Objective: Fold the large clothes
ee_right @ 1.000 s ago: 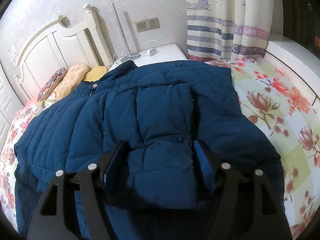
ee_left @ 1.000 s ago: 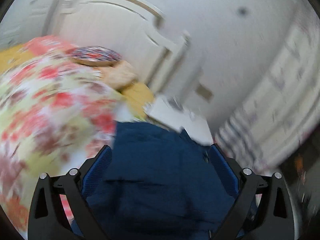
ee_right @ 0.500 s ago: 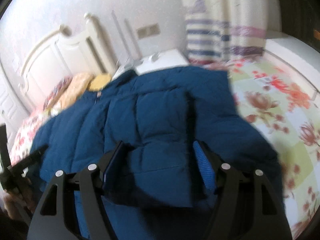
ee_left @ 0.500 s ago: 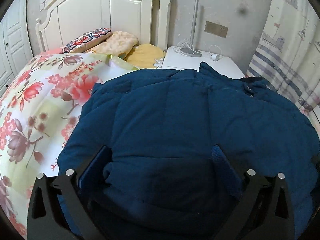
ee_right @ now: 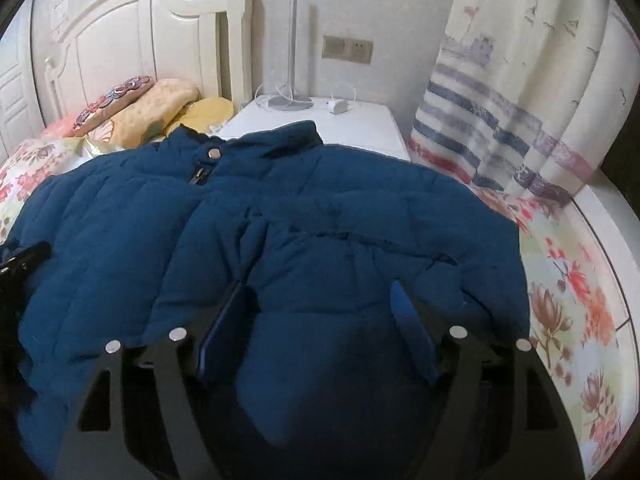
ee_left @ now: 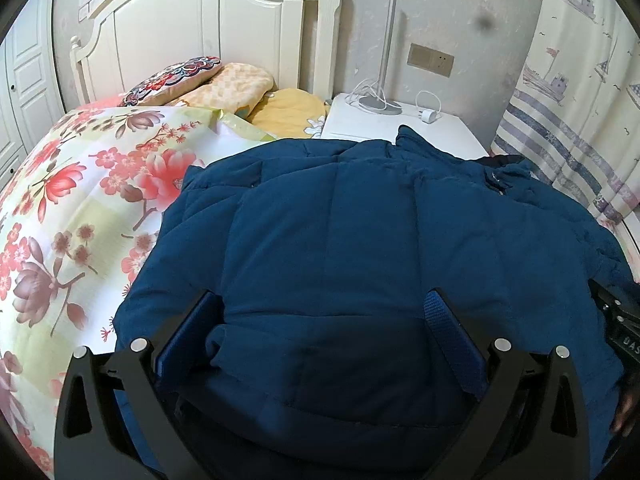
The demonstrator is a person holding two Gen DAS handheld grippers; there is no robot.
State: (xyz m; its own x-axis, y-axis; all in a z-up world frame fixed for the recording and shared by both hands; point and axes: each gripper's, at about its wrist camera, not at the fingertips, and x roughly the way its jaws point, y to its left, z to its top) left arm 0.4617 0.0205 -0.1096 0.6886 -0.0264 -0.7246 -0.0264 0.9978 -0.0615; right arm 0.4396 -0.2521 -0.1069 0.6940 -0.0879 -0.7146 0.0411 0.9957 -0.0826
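Note:
A dark blue puffer jacket (ee_left: pixel 340 232) lies spread on the floral bedspread (ee_left: pixel 80 208), collar toward the nightstand. My left gripper (ee_left: pixel 320 336) is shut on a thick fold of the jacket's near left edge. My right gripper (ee_right: pixel 320 320) is shut on a padded fold of the jacket (ee_right: pixel 320 208) on its near right side. The collar with snap and zipper (ee_right: pixel 208 160) points toward the headboard. The right gripper's black body shows at the right edge of the left wrist view (ee_left: pixel 616 320); the left gripper's body shows at the left edge of the right wrist view (ee_right: pixel 24 260).
A white headboard (ee_left: pixel 224 28) and pillows (ee_left: pixel 224 84) are at the far left. A white nightstand (ee_right: pixel 320 120) holds a lamp base and charger. A striped curtain (ee_right: pixel 520 100) hangs at right. Bedspread (ee_right: pixel 572 304) lies bare right of the jacket.
The left gripper swung from facing the wall and bedding to face the jacket, and settled. The right view shifted and steadied. Both grippers kept their hold on the jacket.

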